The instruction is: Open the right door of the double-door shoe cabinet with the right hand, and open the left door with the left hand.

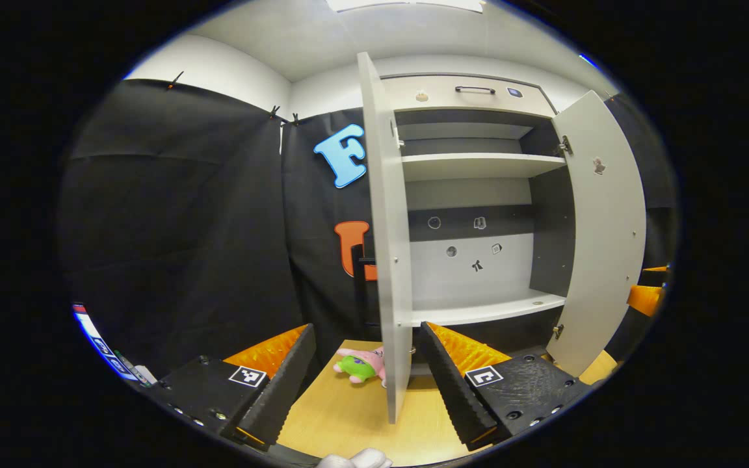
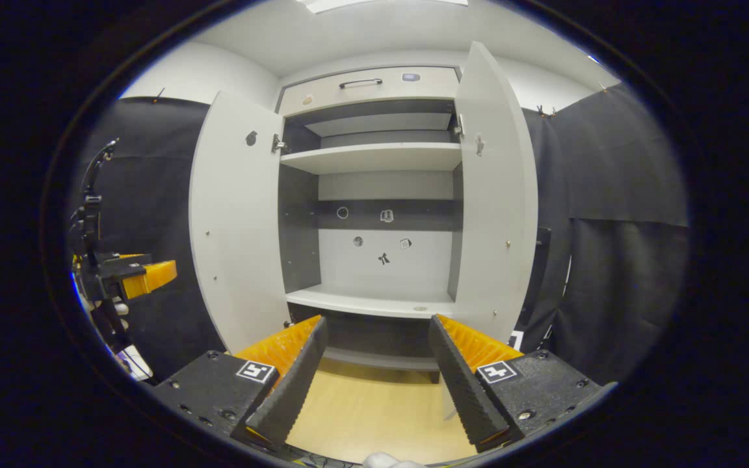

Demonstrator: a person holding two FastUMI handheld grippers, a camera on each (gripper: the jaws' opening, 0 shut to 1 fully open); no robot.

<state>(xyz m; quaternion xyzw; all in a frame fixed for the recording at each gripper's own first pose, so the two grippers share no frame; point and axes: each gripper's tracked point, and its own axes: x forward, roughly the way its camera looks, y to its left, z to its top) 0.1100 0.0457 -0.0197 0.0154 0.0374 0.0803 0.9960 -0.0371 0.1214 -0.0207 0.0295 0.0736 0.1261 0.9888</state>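
Pale grey board makes up the double-door shoe cabinet [image 2: 374, 195], which fills the centre of the right gripper view, and both of its doors stand swung out. The left door [image 2: 235, 227] hangs at the centre left of that frame and the right door [image 2: 495, 195] at the centre right, so the shelves [image 2: 374, 156] and the dark back panel between them are open to see. I judge both openings as done; at most a little more swing or a pull-back of the hands is left.

In the left gripper view the left door [image 1: 387, 247] appears edge-on in the middle of the frame, and its lower edge stands between the spread fingers of the left gripper [image 1: 365, 380], without clear contact. The right gripper [image 2: 374, 383] is also spread wide at the bottom of its frame and holds nothing.

On the wooden floor [image 1: 348, 416], just left of the door's foot, lies a small pink and green plush toy [image 1: 360, 365].
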